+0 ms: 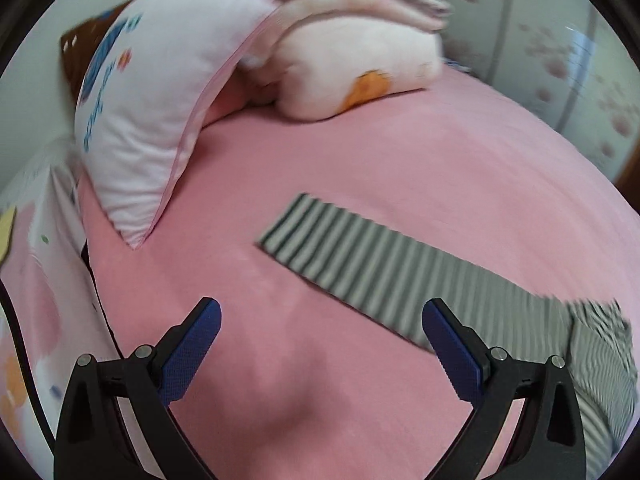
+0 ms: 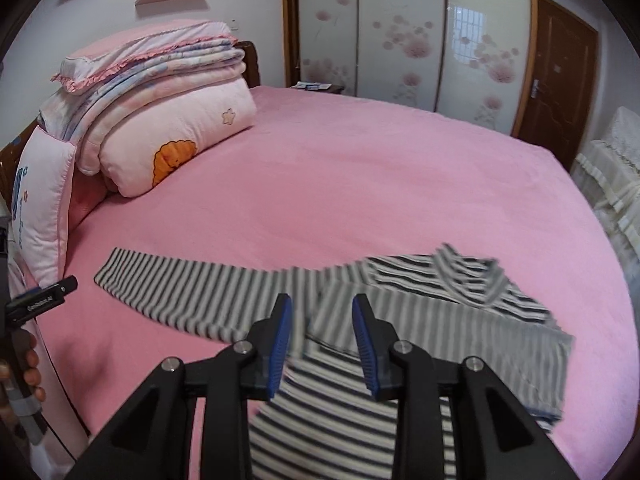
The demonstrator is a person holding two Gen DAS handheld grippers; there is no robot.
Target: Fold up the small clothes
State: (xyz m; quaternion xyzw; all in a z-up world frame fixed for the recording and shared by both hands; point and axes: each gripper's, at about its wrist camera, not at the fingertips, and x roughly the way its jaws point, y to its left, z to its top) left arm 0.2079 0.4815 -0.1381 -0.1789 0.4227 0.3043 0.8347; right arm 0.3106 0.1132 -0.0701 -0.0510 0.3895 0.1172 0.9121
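A: Right wrist view: the right gripper (image 2: 322, 316) is sitting at lower centre, its jaws partly spread and pinching nothing, above the striped shirt (image 2: 400, 320).

B: Where is the garment lying?

A: The striped shirt is lying flat on the pink bedsheet (image 2: 380, 168), one sleeve (image 2: 180, 288) reaching toward the left of the frame, the collar at right. The folded quilts (image 2: 160, 100) are stacked at upper left.

B: And the other view?

A: The left gripper (image 1: 320, 316) is showing its jaws spread wide and empty over bare sheet; the sleeve is running diagonally at centre right, beside the right fingertip. The pillow (image 1: 160, 100) is leaning at upper left.
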